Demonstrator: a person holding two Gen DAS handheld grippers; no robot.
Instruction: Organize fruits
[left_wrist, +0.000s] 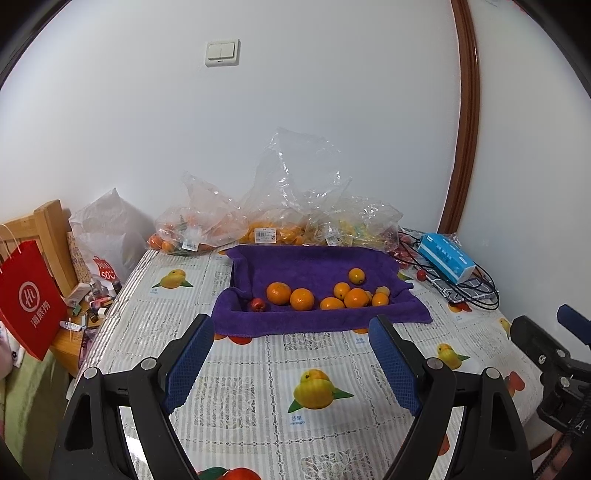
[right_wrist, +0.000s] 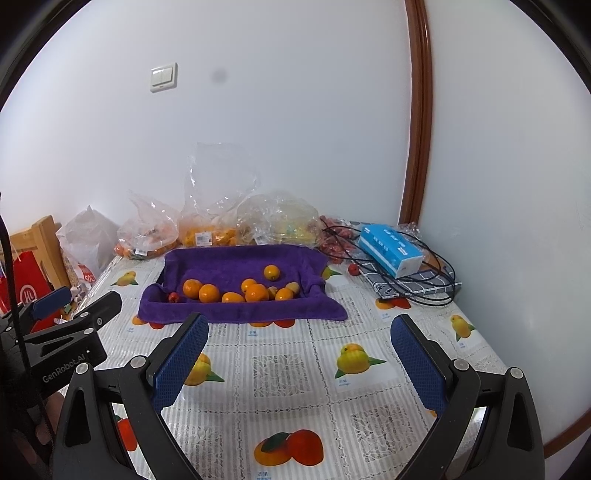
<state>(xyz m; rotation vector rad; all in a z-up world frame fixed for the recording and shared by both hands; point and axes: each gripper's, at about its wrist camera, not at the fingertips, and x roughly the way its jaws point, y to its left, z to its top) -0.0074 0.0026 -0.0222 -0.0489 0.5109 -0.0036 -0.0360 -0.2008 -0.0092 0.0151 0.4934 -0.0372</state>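
A purple towel-lined tray (left_wrist: 314, 262) (right_wrist: 236, 260) sits mid-table with several oranges (left_wrist: 302, 299) (right_wrist: 209, 293) and one small red fruit (left_wrist: 257, 304) (right_wrist: 173, 297) in it. Behind it lie clear plastic bags of fruit (left_wrist: 266, 221) (right_wrist: 207, 232). My left gripper (left_wrist: 291, 325) hovers open over the tablecloth in front of the tray, nothing between its blue pads. My right gripper (right_wrist: 300, 323) is also open and empty, short of the tray's front edge. In the left wrist view the right gripper's body shows at the far right; the left gripper's body shows at the left of the right wrist view.
A blue tissue box (left_wrist: 445, 256) (right_wrist: 389, 249) lies on a checked cloth with black cables at the back right; a loose red fruit (left_wrist: 421, 274) (right_wrist: 353, 268) lies beside it. A red paper bag (left_wrist: 27, 299) and a wooden shelf stand left of the table.
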